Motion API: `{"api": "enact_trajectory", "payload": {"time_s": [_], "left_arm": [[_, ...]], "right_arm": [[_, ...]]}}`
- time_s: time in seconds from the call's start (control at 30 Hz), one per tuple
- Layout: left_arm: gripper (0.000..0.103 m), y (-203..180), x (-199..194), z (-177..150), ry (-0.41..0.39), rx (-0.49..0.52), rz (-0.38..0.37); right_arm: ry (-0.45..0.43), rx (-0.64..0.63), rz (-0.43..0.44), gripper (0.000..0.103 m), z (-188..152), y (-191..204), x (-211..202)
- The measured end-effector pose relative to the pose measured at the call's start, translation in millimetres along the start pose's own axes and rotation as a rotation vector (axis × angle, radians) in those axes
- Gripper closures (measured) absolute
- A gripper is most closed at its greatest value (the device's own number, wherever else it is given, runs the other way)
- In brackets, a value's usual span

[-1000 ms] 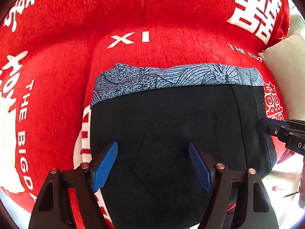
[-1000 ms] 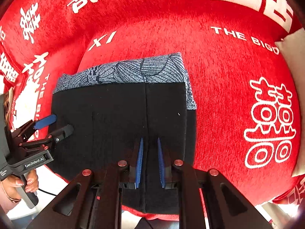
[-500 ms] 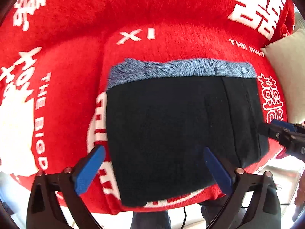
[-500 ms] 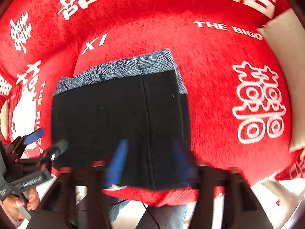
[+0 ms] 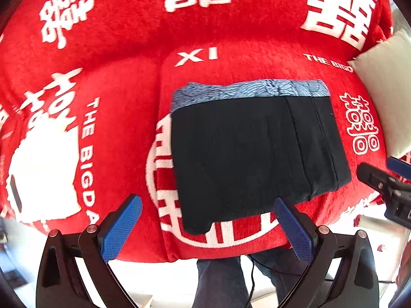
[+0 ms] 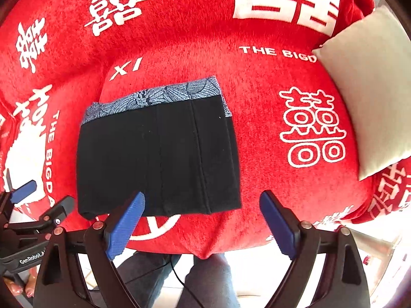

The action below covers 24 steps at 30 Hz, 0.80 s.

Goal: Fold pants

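While the black fabric pants [image 5: 251,154], folded into a flat rectangle with a blue-grey patterned band [image 5: 246,89] showing along the far edge, lie on the red plush cover with white lettering [image 5: 115,82], both tools hang above with nothing between their pads. The left gripper [image 5: 208,228] stands wide apart, its blue pads over the near edge of the pants. The right gripper [image 6: 203,223] has just been opening and is also spread wide, clear of the cloth. A cream cushion [image 6: 370,97] sits to the right. Below the seat edge, jeans-clad legs [image 6: 205,282] show.
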<state>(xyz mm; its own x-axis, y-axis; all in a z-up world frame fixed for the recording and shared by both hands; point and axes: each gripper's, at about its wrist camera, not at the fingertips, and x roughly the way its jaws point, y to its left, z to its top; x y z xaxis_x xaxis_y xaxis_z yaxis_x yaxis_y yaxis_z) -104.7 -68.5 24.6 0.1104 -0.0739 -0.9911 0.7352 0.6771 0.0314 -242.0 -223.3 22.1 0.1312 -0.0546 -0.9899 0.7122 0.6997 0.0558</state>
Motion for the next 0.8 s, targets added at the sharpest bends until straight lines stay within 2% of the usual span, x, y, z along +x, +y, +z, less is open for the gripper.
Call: {"api": "enact_trajectory", "payload": {"time_s": [0.17, 0.3, 0.8], "left_arm": [[0.000, 1, -13, -15, 0.010, -0.069, 0.048], [0.000, -2, -27, -24, -0.005, -0.072, 0.086], [0.000, -23, -46, -35, 0.029, -0.065, 0.064]], "right_arm": [[0.011, -0.075, -0.010, 0.000, -8, 4, -11], [0.015, -0.092, 0.000, 0.000, -17, 4, -20], [0.007, -0.129, 0.009, 0.001, -29, 3, -38]]}}
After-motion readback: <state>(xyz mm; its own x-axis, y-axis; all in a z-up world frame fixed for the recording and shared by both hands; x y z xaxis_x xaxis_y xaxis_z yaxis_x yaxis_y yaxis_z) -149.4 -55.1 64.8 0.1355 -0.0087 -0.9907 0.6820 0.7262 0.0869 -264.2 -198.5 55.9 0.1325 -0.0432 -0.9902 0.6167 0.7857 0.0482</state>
